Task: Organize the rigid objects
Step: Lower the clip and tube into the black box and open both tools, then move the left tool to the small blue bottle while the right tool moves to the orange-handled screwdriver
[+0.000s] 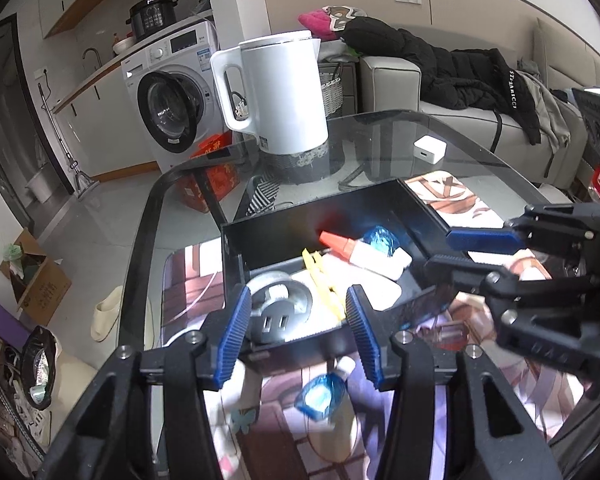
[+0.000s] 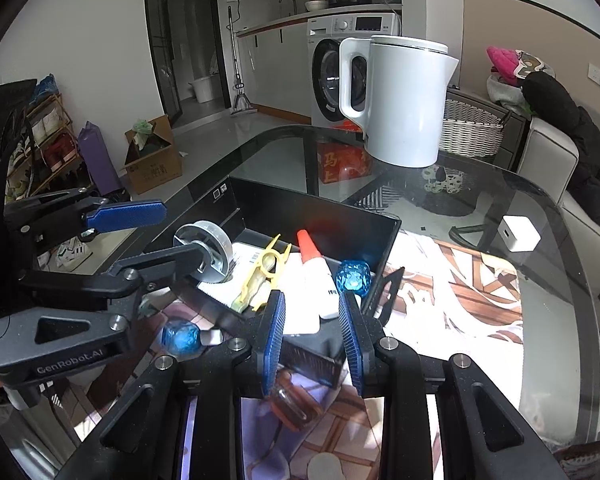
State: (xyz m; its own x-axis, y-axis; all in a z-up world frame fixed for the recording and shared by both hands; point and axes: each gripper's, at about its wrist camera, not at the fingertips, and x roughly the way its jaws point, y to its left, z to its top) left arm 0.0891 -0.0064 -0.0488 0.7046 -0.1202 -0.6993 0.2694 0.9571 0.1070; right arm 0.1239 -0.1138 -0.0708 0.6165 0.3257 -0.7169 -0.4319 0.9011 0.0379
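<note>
Two handheld grippers hover over a patterned mat on a glass table, both with jaws apart and nothing between them. Nearest the left gripper (image 1: 298, 334), at 6 o'clock in its view, a blue faceted gem (image 1: 320, 396) lies loose on the mat, below and just short of the blue pads. Nearest the right gripper (image 2: 312, 330), an amber glass vial (image 2: 290, 404) lies on the mat under its left finger, at 6 o'clock. Beyond both tools sits the black tray (image 1: 236, 240), already holding a round grey plug adapter (image 1: 278, 308) at its near left corner, a yellow plastic clip (image 1: 320, 276), a white glue bottle with an orange cap (image 1: 356, 252) and a second blue gem (image 1: 382, 238). Farther off, at 12 o'clock, stand a white electric kettle (image 1: 280, 96) and, at 1 o'clock, a small white charger (image 1: 430, 148). Judging by the layout, the step in hand is collecting the loose pieces: the left gripper would do well to drop straight down, straddle the gem across its flat facets, close gently, and lift clear of the tray's near wall before releasing inside.
</note>
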